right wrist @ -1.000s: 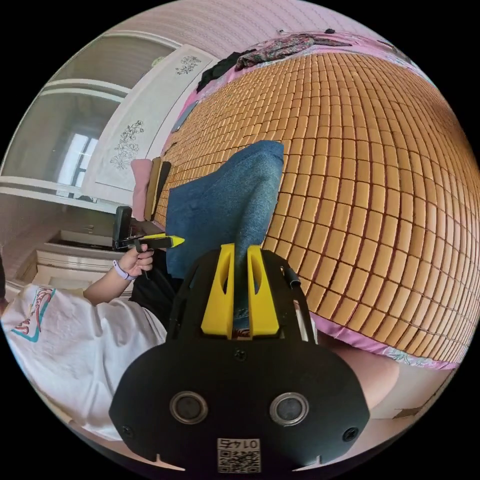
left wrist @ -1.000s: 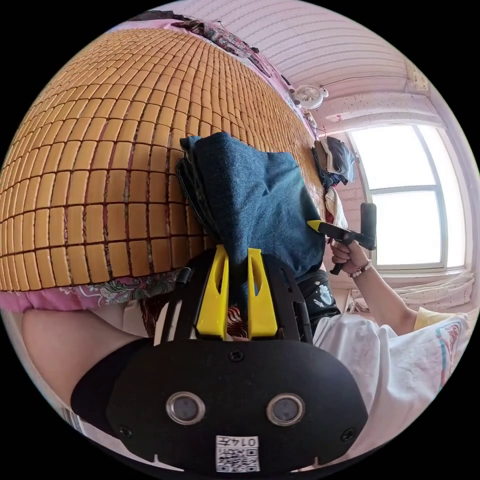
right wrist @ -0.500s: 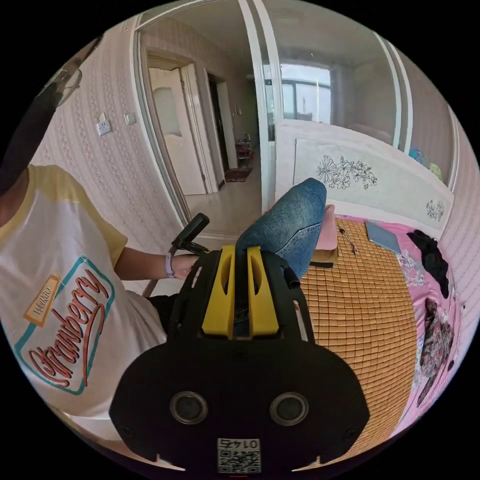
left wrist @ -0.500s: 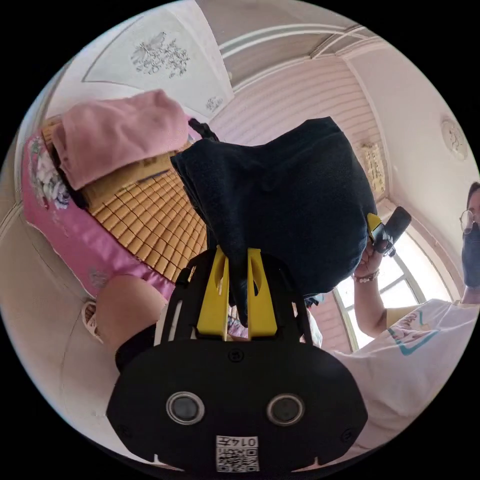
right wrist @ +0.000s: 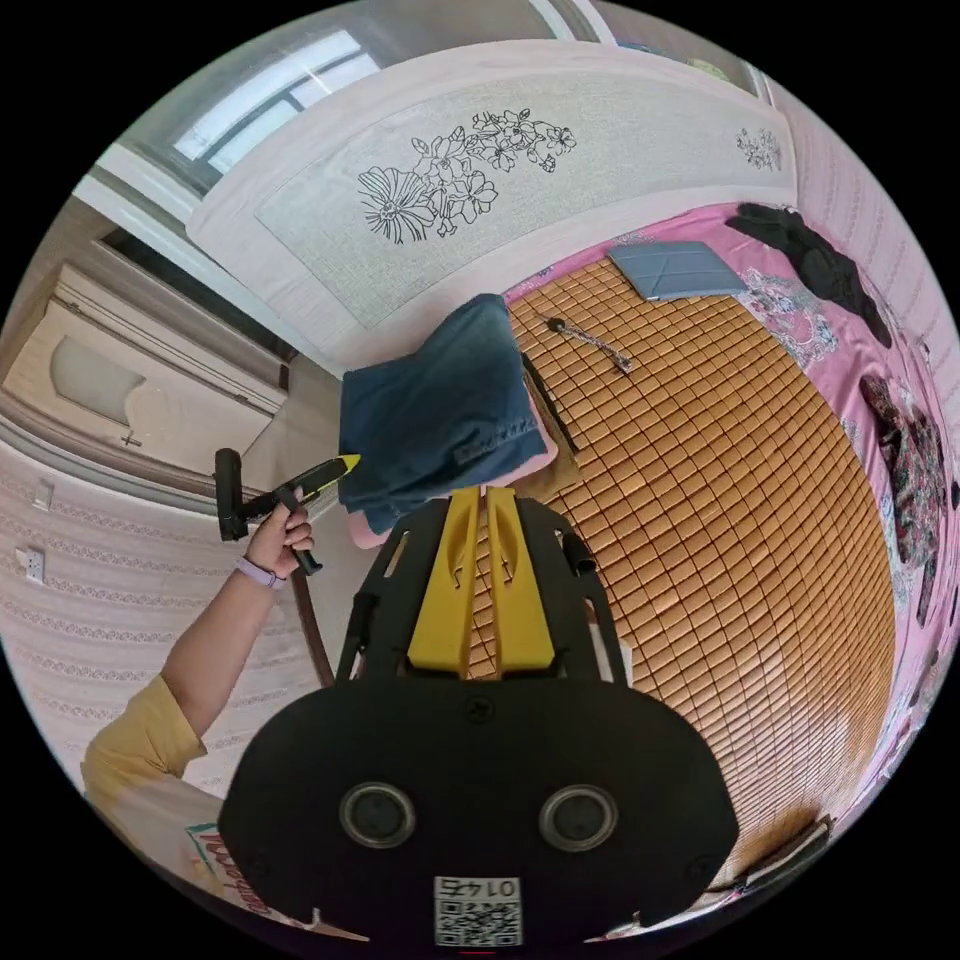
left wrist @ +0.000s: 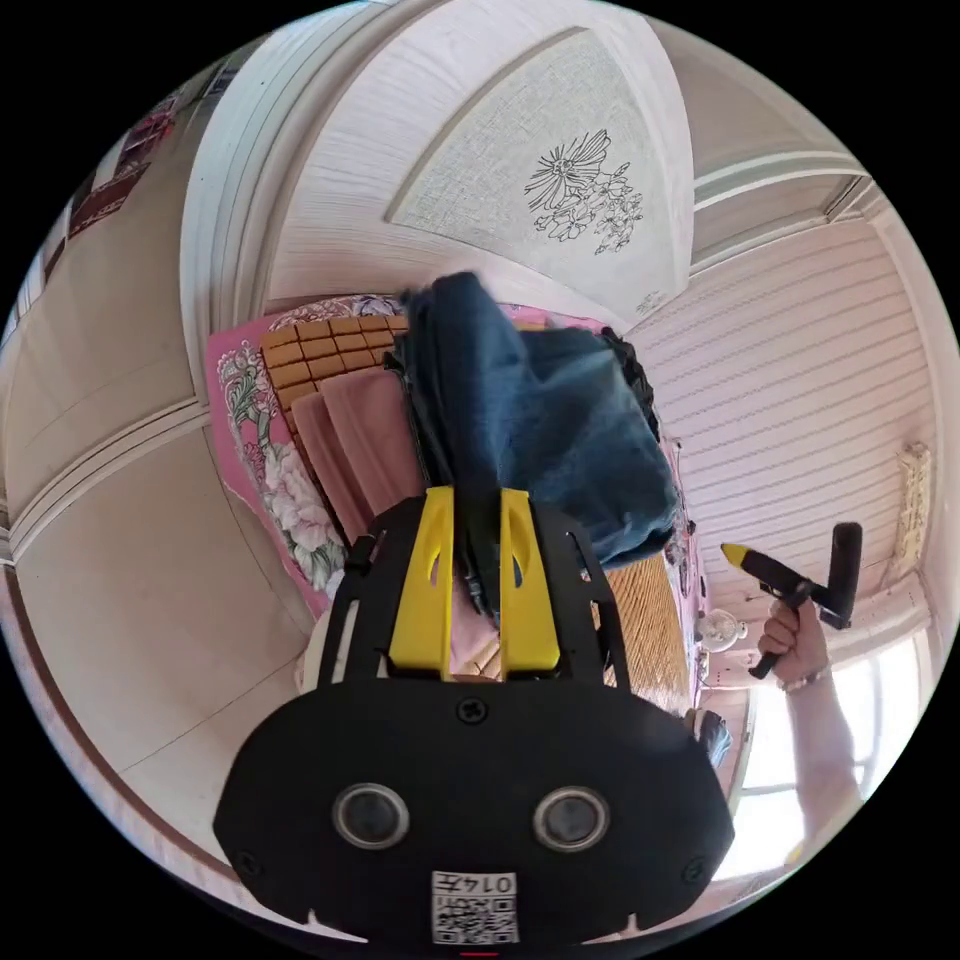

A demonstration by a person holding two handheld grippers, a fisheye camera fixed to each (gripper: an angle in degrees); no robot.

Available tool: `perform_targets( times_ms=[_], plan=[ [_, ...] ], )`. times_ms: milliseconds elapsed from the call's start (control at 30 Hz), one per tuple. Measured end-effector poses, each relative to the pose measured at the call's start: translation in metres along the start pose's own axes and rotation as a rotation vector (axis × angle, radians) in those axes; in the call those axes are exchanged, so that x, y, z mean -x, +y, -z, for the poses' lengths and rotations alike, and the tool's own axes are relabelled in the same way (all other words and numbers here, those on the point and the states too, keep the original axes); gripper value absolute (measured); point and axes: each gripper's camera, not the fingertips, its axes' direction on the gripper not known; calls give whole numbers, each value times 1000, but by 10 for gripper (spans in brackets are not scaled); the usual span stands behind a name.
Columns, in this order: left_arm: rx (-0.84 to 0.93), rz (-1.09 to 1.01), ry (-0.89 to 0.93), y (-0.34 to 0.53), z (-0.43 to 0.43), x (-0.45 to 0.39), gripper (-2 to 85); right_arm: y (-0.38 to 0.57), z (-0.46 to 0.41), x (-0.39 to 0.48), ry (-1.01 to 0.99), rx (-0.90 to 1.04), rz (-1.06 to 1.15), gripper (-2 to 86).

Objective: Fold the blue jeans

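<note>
The folded blue jeans (right wrist: 440,410) rest on a pink folded garment (right wrist: 545,455) at the head end of the bed, close to the headboard (right wrist: 330,250). My left gripper (left wrist: 470,505) is shut on a fold of the jeans (left wrist: 540,440), with denim between its yellow jaws. In the right gripper view the left gripper (right wrist: 340,465) touches the jeans' near edge, held by a hand. My right gripper (right wrist: 478,500) hangs a short way off the jeans, jaws together with nothing between them. In the left gripper view the right gripper (left wrist: 735,553) is off to the side, apart from the denim.
A bamboo mat (right wrist: 720,480) covers the bed over a pink flowered sheet (left wrist: 260,440). On it lie a grey-blue flat case (right wrist: 680,270), a small strap (right wrist: 590,345), dark clothes (right wrist: 820,260) and a patterned garment (right wrist: 910,440). A person's arm (right wrist: 210,640) reaches in.
Both grippers lifted the folded jeans from the bed's edge and carried them to the head end, onto the pink garment. The right gripper let go and drew back; the left still holds.
</note>
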Motion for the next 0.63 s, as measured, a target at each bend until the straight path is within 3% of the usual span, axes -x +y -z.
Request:
perform_targets(
  times_ms=[133,333,467,633],
  plan=[
    [22,-65,-110,7,-7,-10,65,83,-12,-48,-6,10,31,3],
    [11,-110,-37,55,15,-26,45,268,10,-145,-13,39,-356,2],
    [-48,-358,-203,121,31,-78,-6,406,77,-171,95,-111,-654,3],
    [30,-692,-56,212,-3,-175,-9,539,142,-173,239,-255,-966,6]
  ],
)
